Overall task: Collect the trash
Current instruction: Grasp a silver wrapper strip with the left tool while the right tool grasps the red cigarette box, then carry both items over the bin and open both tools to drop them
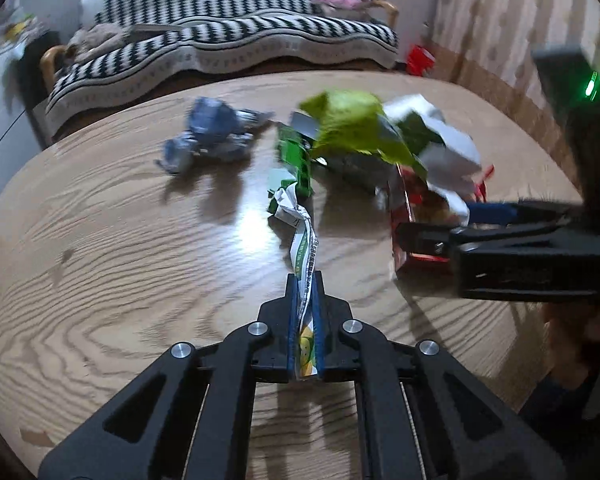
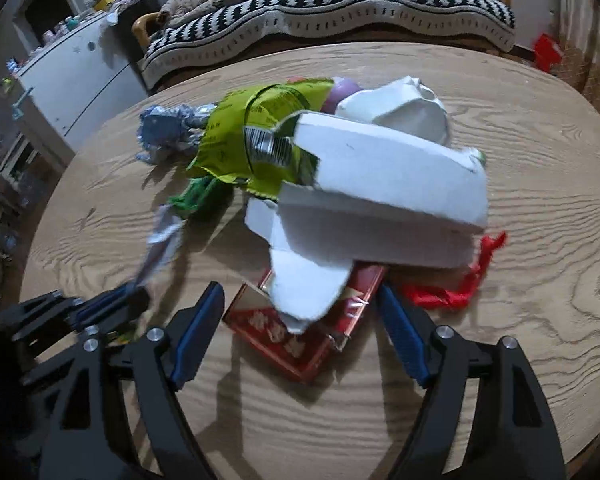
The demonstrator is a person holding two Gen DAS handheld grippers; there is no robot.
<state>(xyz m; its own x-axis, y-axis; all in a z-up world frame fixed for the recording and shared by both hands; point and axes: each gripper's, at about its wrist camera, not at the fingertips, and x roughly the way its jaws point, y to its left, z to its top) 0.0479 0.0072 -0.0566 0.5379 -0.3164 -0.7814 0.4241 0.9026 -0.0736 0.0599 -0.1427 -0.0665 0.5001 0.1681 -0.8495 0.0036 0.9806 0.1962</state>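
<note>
Two grippers are busy: the left gripper [image 1: 305, 280] pinches a white-green wrapper [image 1: 304, 240] stretching ahead of it, while the right gripper [image 2: 300, 320] stands spread around the red box [image 2: 300, 340]. Next, I think, it must close on it.

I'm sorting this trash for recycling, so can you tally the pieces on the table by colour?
Green, counting the twisted green-and-white wrapper in the left gripper: 3
White torn cardboard: 1
Red flat box and red plastic scrap: 2
Blue crumpled wrapper: 1
Total: 7, though the pile may hide more.
</note>
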